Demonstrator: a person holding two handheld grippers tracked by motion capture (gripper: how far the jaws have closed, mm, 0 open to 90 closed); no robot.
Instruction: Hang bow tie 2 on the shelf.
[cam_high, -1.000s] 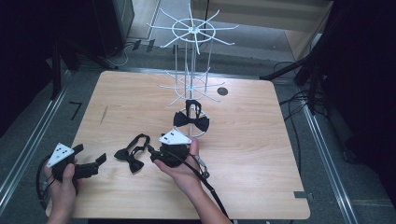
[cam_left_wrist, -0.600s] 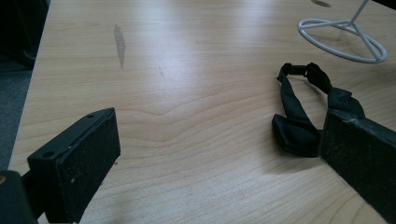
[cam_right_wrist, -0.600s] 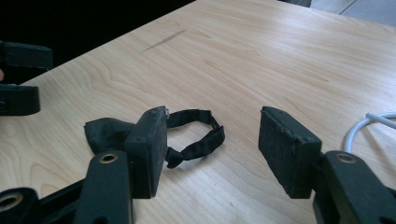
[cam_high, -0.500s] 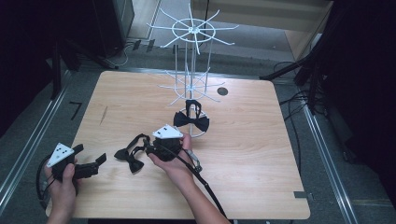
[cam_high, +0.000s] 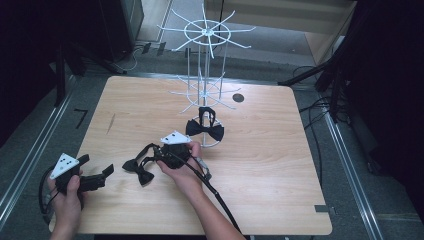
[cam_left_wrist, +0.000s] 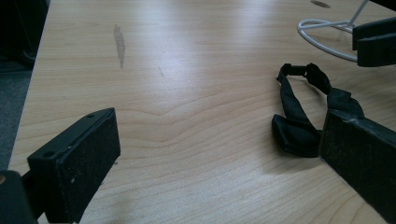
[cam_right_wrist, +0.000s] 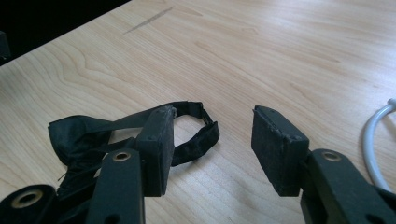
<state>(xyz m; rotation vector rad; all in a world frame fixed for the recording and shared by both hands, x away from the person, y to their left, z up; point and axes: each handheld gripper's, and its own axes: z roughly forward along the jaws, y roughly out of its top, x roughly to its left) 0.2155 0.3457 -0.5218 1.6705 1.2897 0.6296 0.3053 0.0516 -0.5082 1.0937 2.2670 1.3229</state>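
The right gripper (cam_right_wrist: 212, 144) has been moved left onto the loose bow tie (cam_high: 140, 170) at the table's near left, its jaws closing but not yet gripping the strap (cam_right_wrist: 196, 126). Pickup is judged imminent. The left gripper (cam_left_wrist: 219, 158) is held open.

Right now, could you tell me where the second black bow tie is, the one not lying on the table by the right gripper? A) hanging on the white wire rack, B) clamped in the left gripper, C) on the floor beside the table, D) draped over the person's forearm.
A: in the high view the second bow tie hangs low on the white wire rack, apart from the bow tie lying on the table.
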